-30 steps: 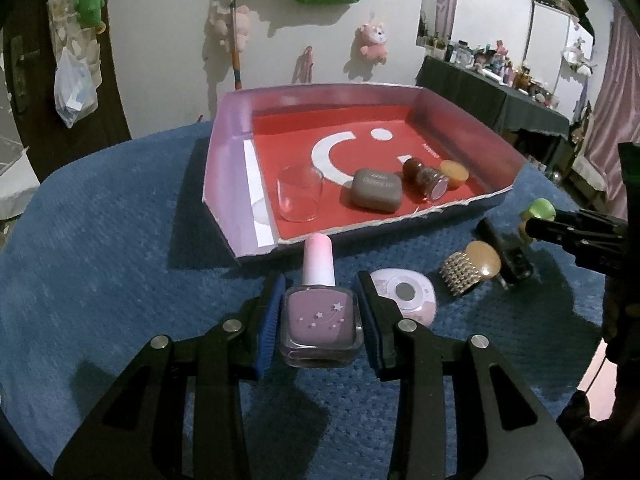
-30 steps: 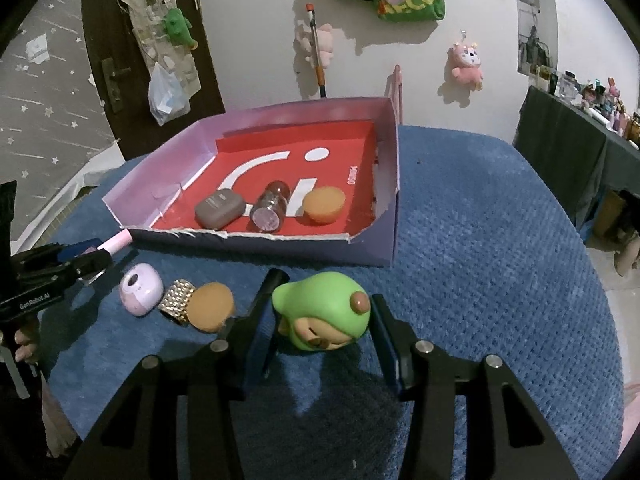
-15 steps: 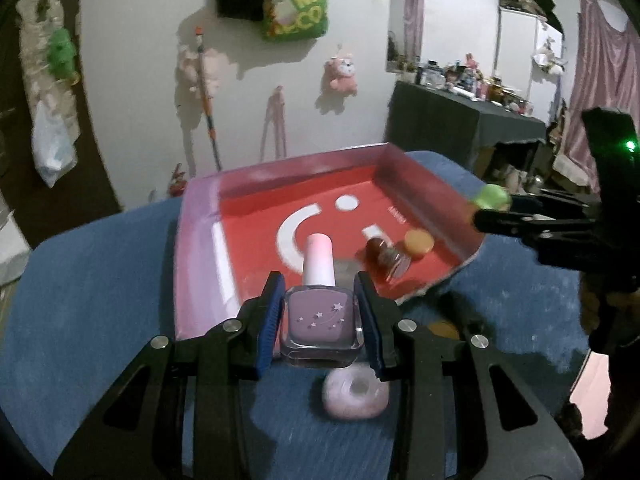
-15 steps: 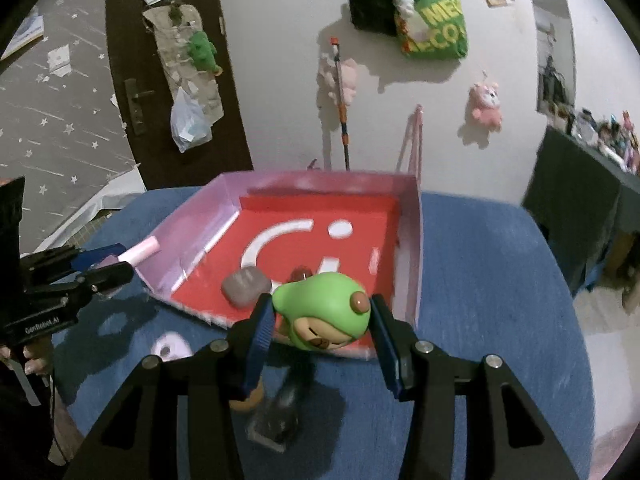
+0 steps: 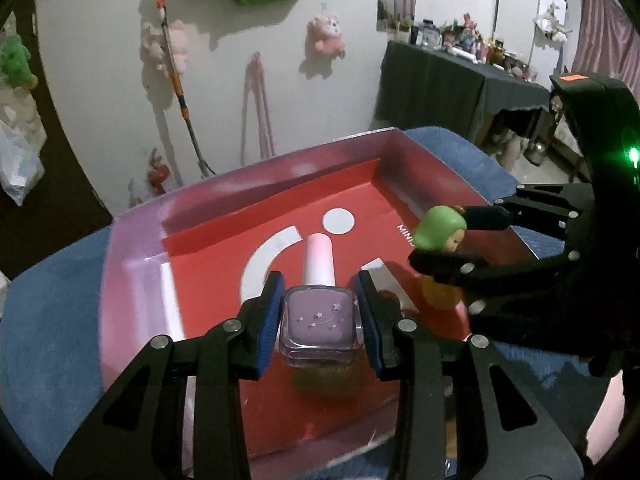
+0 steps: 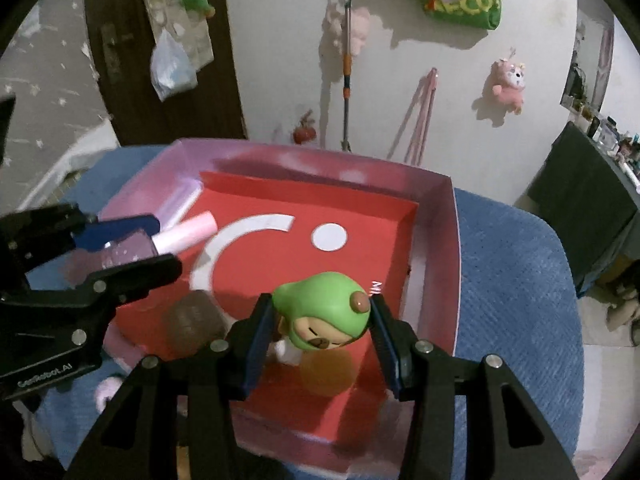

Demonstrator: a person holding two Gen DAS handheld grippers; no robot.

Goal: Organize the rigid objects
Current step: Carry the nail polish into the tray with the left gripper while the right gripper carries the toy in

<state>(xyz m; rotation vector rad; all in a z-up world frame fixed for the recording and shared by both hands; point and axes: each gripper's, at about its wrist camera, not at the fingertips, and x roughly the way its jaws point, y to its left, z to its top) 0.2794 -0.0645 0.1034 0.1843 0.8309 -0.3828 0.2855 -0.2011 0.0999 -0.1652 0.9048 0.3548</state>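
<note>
Your left gripper point(image 5: 320, 312) clamps the square lilac nail-polish bottle point(image 5: 320, 320); your right gripper point(image 6: 320, 332) clamps the green-hooded toy figure point(image 6: 324, 316). Both hang over the red-floored cardboard tray point(image 6: 448, 240), the bottle towards its left wall, the figure towards its right, so each release goes straight down.

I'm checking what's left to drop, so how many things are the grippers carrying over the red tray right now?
2: a nail polish bottle in the left gripper, a green-hooded figurine in the right gripper.

brown case point(image 6: 195, 322) blurred, orange lid point(image 6: 327, 369) half hidden

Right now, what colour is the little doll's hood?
Green hood; right wrist view shows it best.
</note>
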